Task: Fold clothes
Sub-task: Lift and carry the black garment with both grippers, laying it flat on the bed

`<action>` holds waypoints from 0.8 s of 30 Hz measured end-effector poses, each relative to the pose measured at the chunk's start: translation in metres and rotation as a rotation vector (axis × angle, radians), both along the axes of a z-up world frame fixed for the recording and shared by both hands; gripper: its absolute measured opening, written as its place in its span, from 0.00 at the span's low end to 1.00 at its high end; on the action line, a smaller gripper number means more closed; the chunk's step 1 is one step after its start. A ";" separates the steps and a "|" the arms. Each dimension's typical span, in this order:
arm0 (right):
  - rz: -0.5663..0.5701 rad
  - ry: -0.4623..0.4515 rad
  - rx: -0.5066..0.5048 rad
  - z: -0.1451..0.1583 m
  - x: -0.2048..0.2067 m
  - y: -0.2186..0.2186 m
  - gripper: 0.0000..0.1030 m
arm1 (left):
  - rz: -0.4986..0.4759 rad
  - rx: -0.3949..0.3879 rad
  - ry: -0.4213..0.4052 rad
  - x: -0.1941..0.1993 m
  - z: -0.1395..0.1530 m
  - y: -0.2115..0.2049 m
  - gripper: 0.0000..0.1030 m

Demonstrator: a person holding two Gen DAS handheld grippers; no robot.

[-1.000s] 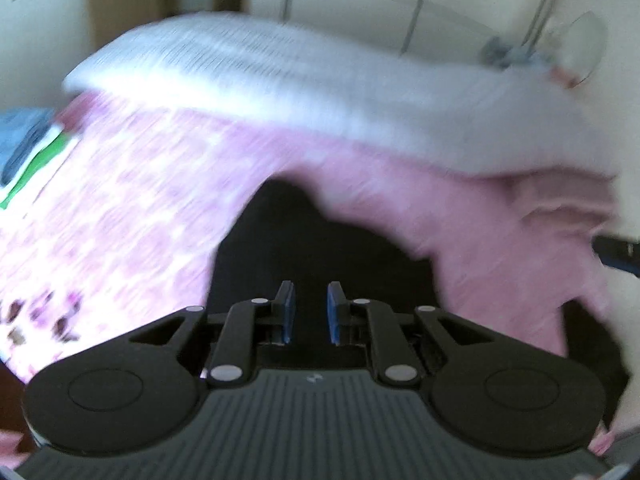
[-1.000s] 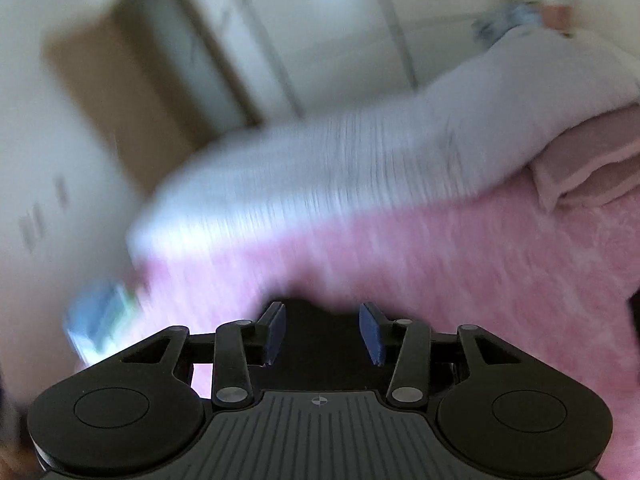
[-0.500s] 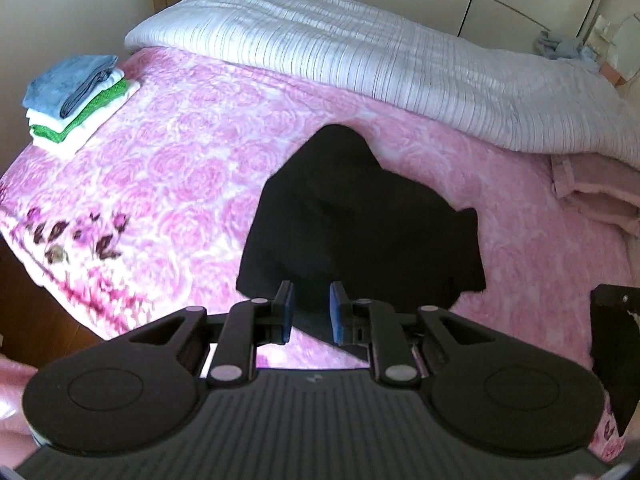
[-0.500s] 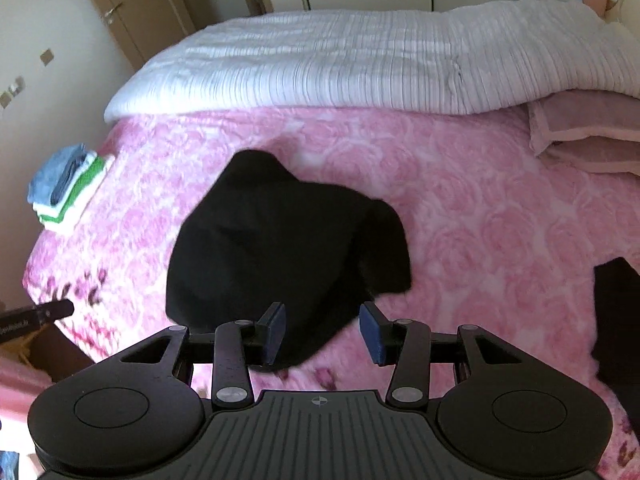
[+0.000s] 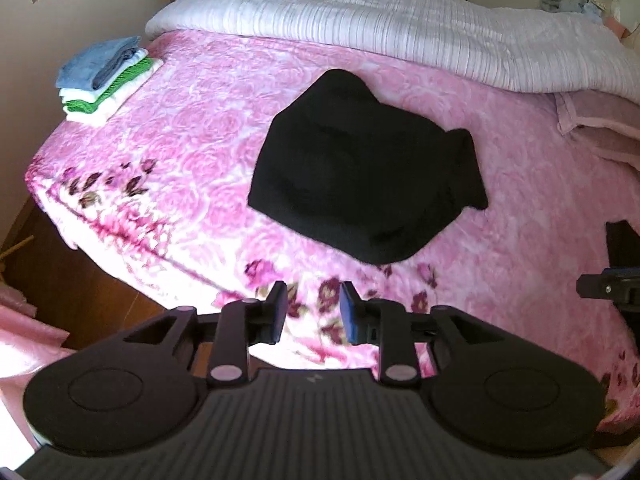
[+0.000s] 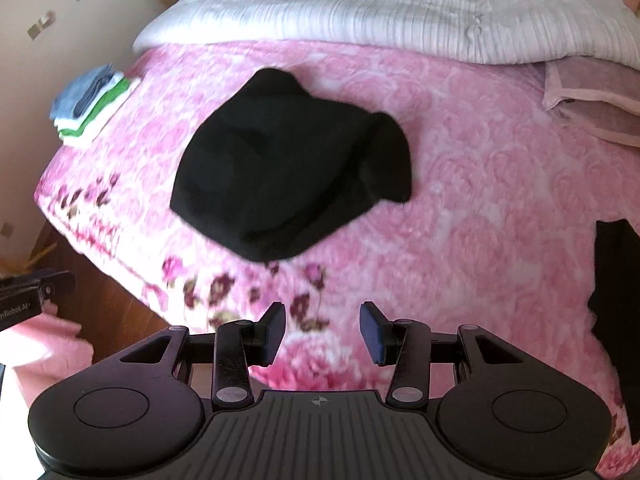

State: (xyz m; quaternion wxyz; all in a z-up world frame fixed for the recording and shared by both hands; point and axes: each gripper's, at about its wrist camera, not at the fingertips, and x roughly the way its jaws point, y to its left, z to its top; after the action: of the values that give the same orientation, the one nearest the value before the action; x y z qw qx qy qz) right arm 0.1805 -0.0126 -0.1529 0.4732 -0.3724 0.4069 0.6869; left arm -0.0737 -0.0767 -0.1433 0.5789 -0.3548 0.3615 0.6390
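Looking down at the pink floral bedspread (image 5: 192,128), we have the black garment (image 5: 360,184) lying loosely heaped near the middle of the bed, a little toward the near edge, with one lobe pointing far toward the white striped quilt (image 5: 400,28) and a sleeve-like flap hanging off its right side. Both tools hang above the near edge of the bed and touch nothing. Our left gripper (image 5: 312,312) has its jaws parted, having just been opening, with only bedspread showing between them. Our right gripper (image 6: 323,330) has its jaws spread wider, also empty.

We judge the garment to be light, soft and limp; it will sag and bunch wherever it is not supported, and it should drag rather than slide on the plush cover. A single pinch would likely lift only the top layer, so we would take it at two well-separated places along one edge, probably the near hem, one gripper at each corner, and pull it flat before folding. Since the black cloth hides its own creases, we cannot tell which edge is hem and which is collar.

A stack of folded clothes (image 5: 104,76) sits at the far left corner of the bed, well apart from the garment. Another dark piece (image 6: 616,300) lies at the right edge, and a pink pillow (image 5: 600,128) rests at the far right.
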 end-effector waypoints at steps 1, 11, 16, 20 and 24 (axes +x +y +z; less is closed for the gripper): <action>0.008 0.000 -0.002 -0.001 0.000 -0.007 0.44 | -0.003 0.003 0.006 0.002 0.001 -0.006 0.24; 0.019 0.002 0.032 0.008 -0.003 -0.039 0.44 | -0.033 0.059 0.039 0.010 0.018 -0.030 0.26; 0.028 -0.002 0.034 0.008 -0.013 -0.040 0.44 | -0.047 0.063 0.032 0.006 0.019 -0.027 0.27; 0.015 -0.005 0.024 0.006 -0.022 -0.033 0.44 | -0.058 0.057 0.024 -0.004 0.016 -0.018 0.27; 0.015 -0.009 0.033 0.009 -0.040 -0.020 0.44 | -0.066 0.063 0.018 -0.020 0.017 -0.005 0.27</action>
State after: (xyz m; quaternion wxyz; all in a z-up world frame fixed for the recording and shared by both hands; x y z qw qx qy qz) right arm 0.1404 -0.0330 -0.1443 0.4758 -0.3709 0.3904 0.6954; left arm -0.0942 -0.0812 -0.1266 0.6072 -0.3188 0.3578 0.6337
